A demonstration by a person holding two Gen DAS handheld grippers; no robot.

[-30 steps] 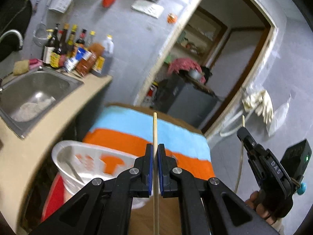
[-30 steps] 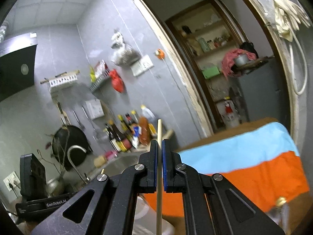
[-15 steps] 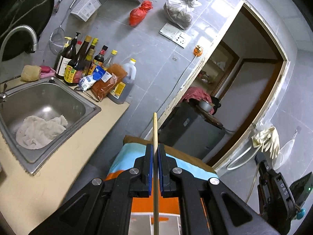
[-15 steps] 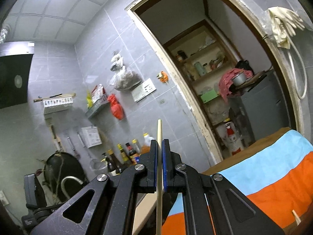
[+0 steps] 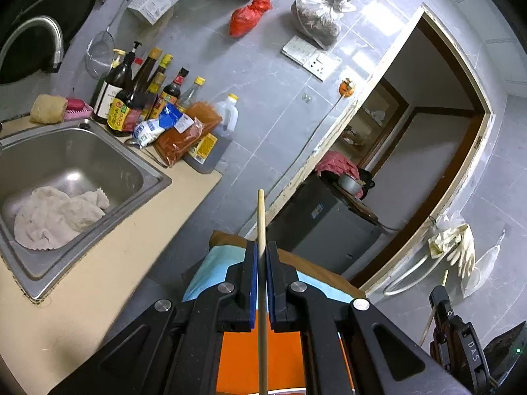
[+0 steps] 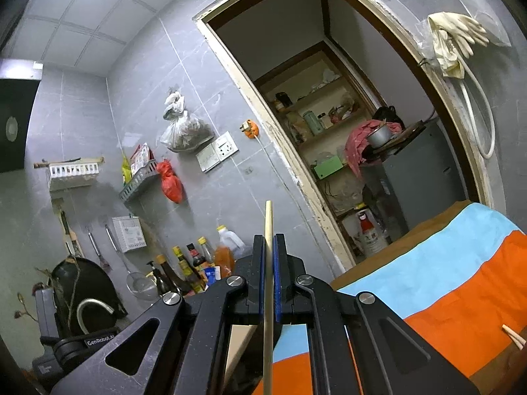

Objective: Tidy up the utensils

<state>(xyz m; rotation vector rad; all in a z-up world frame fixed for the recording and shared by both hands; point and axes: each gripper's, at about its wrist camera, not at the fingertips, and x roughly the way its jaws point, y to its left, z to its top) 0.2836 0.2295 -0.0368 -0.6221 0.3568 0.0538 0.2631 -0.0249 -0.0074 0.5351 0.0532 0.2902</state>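
Note:
My left gripper (image 5: 260, 253) is shut on a wooden chopstick (image 5: 261, 217) that sticks up between its blue pads, held high above the orange and blue striped cloth (image 5: 263, 362). My right gripper (image 6: 269, 247) is shut on a second wooden chopstick (image 6: 268, 220), also pointing up. The right gripper shows at the lower right of the left wrist view (image 5: 457, 329) with its chopstick (image 5: 434, 306). The left gripper's body shows at the lower left of the right wrist view (image 6: 66, 342). Another chopstick end (image 6: 513, 335) lies on the cloth (image 6: 444, 296) at the right edge.
A steel sink (image 5: 154, 177) holding a white rag (image 5: 56, 214) sits in the beige counter (image 5: 108, 263) on the left. Sauce bottles (image 5: 148, 98) stand against the grey tiled wall. A doorway (image 6: 346, 131) with a grey cabinet (image 5: 322, 230) lies beyond the table.
Both grippers have tilted upward with their chopsticks still held. The white basket seen below the left gripper a second ago has dropped out of view; the wall and doorway now fill both views.

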